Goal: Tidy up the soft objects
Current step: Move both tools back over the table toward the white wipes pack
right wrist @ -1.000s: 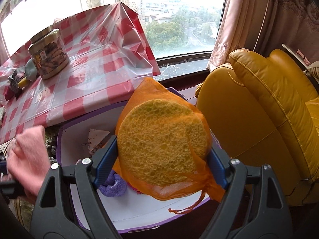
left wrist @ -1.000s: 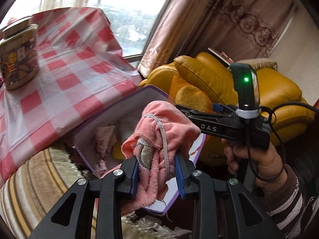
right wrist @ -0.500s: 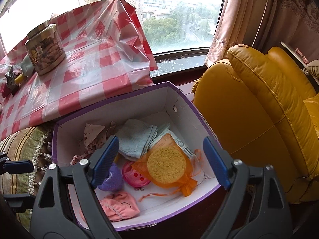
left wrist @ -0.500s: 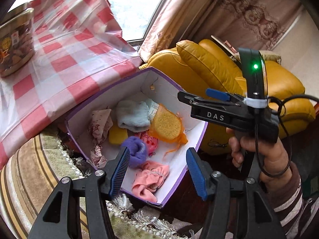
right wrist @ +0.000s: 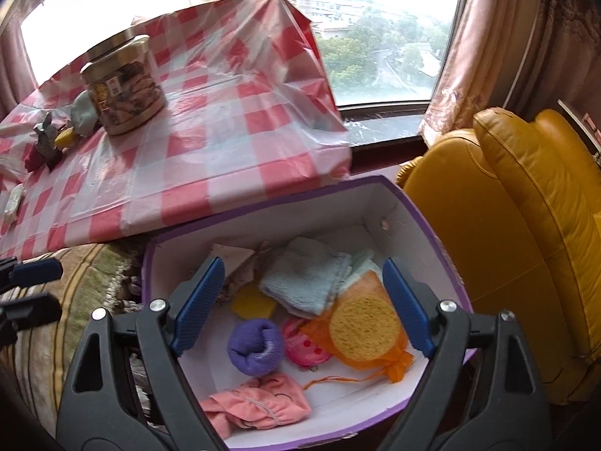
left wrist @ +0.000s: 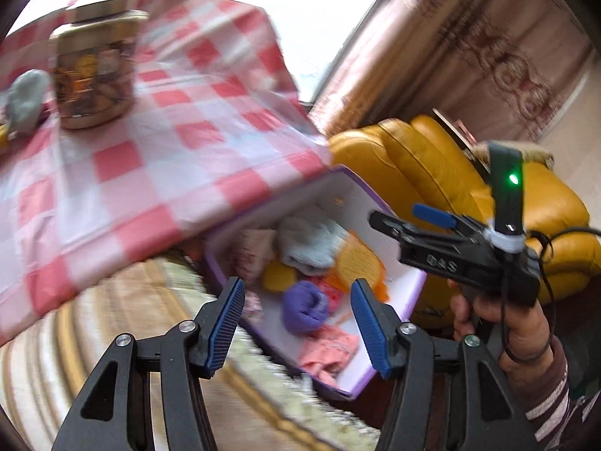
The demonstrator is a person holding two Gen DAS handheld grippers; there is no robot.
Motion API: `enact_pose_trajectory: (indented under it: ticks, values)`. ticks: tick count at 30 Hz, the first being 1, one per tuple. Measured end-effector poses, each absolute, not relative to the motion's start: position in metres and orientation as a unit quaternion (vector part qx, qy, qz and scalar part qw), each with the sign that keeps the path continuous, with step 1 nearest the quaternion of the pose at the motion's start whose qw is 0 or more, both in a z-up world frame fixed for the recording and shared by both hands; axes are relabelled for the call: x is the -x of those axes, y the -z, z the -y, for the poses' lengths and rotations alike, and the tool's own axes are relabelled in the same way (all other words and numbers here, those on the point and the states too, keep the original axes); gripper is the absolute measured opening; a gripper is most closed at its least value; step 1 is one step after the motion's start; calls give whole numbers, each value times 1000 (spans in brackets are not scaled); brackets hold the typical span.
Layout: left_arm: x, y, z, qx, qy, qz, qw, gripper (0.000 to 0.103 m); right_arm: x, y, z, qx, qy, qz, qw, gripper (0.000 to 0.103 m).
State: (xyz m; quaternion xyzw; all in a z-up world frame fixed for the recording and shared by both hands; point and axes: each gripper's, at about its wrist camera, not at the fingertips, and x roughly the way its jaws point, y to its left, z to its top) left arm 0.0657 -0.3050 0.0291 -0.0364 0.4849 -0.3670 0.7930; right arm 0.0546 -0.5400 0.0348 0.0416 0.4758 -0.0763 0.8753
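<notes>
A white box with a purple rim (right wrist: 432, 233) holds several soft things. Among them are a pink cloth (right wrist: 259, 406) at the front, a rolled purple sock (right wrist: 255, 345), a light blue towel (right wrist: 304, 282) and a yellow sponge in an orange mesh bag (right wrist: 360, 323). My right gripper (right wrist: 303, 274) hovers over the box, open and empty. My left gripper (left wrist: 296, 300) is open too, above the box's near left corner (left wrist: 221, 259), with nothing between its pads. In the blurred left wrist view I also see the pink cloth (left wrist: 326, 349) and the purple sock (left wrist: 304, 304).
A table with a red-and-white checked cloth (right wrist: 210, 143) stands behind the box, bearing a metal tin (right wrist: 124, 86) and small soft items (right wrist: 56, 135) at its left. A yellow leather armchair (right wrist: 526, 225) is to the right. A striped cushion (right wrist: 75, 293) lies on the left.
The left gripper let go of the pink cloth and the right let go of the bagged sponge; both now lie in the box. Both grippers have swung left, toward the table.
</notes>
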Motion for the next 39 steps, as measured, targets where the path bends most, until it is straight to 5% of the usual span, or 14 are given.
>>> enact_pose_trajectory:
  ticks: [32, 39]
  values:
    - [-140, -22, 11, 179, 47, -448, 875, 60, -141, -46, 325, 41, -125, -482, 866, 88]
    - [-161, -14, -42, 204, -27, -446, 871, 67, -167, -43, 288, 44, -150, -478, 864, 88]
